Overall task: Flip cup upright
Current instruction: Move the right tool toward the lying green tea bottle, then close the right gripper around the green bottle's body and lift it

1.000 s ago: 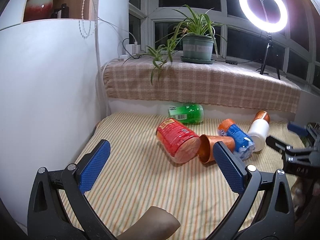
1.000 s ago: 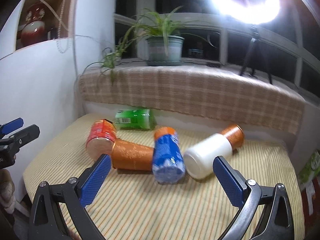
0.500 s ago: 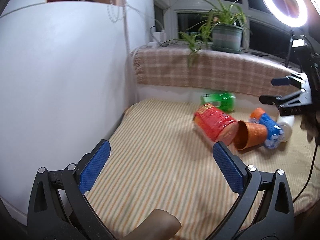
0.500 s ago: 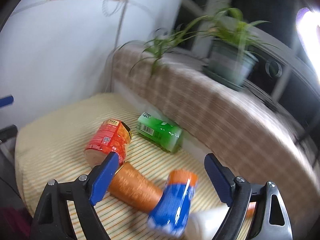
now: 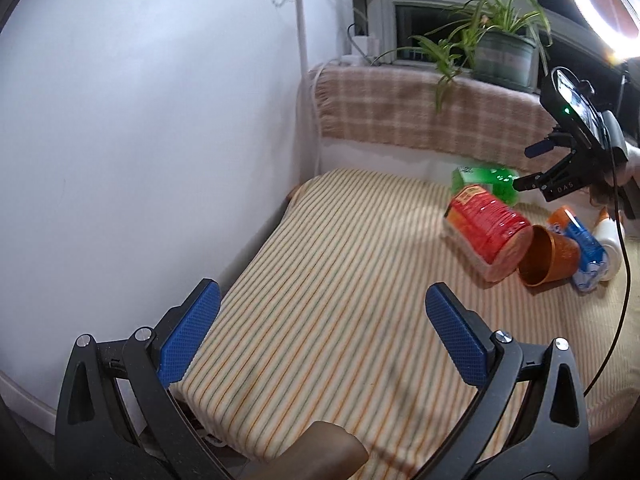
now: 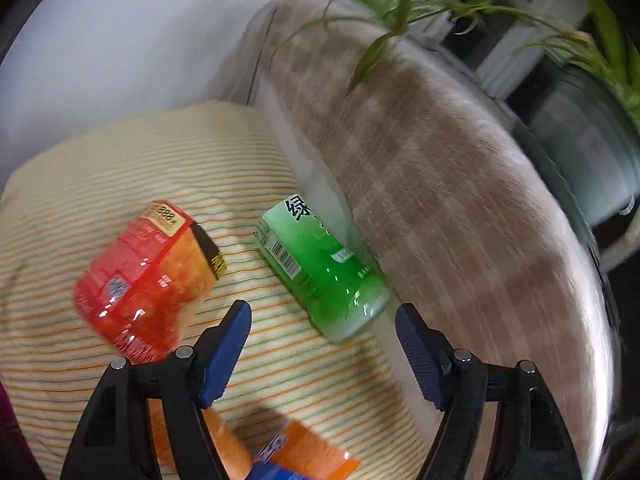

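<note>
Overhead, the right gripper, jaws apart, approached the green cup just ahead; closing likely came next.

Left gripper and right gripper both spread wide, nothing between their pads

The right hand-held gripper has swung in low over the striped surface toward the green cup; the left hand-held gripper has pulled back toward the near left corner.
</note>
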Demonstrator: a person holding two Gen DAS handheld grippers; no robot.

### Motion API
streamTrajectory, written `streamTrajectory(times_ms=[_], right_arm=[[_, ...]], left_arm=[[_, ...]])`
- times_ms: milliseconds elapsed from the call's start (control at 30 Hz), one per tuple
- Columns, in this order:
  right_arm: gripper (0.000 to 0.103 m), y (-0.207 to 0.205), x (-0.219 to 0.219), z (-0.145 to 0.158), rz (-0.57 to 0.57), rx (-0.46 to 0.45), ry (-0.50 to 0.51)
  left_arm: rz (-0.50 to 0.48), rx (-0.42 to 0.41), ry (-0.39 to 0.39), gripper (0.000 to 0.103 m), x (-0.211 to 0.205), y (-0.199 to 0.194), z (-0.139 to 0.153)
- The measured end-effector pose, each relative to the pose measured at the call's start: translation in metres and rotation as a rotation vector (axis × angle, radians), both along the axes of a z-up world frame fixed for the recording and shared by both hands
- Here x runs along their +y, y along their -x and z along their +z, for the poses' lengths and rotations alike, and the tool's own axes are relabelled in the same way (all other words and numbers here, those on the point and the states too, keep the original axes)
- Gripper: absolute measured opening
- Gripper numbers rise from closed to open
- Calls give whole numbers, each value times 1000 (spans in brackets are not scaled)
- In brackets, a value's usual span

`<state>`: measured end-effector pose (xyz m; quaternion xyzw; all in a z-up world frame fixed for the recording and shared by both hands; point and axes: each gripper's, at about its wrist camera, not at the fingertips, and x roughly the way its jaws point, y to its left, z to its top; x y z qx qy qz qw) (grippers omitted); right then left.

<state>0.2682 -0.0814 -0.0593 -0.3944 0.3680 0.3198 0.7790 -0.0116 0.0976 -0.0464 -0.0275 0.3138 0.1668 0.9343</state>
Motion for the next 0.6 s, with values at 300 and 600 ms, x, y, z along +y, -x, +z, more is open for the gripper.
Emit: streamTrajectory(times_ms=[300, 600], right_arm=[[73, -18, 38, -26, 118, 28, 134], [71, -38, 64, -56, 158, 22, 258]], left_arm=[[51, 25, 15, 103, 18, 3, -5], [85, 35, 19, 103, 33, 6, -9]])
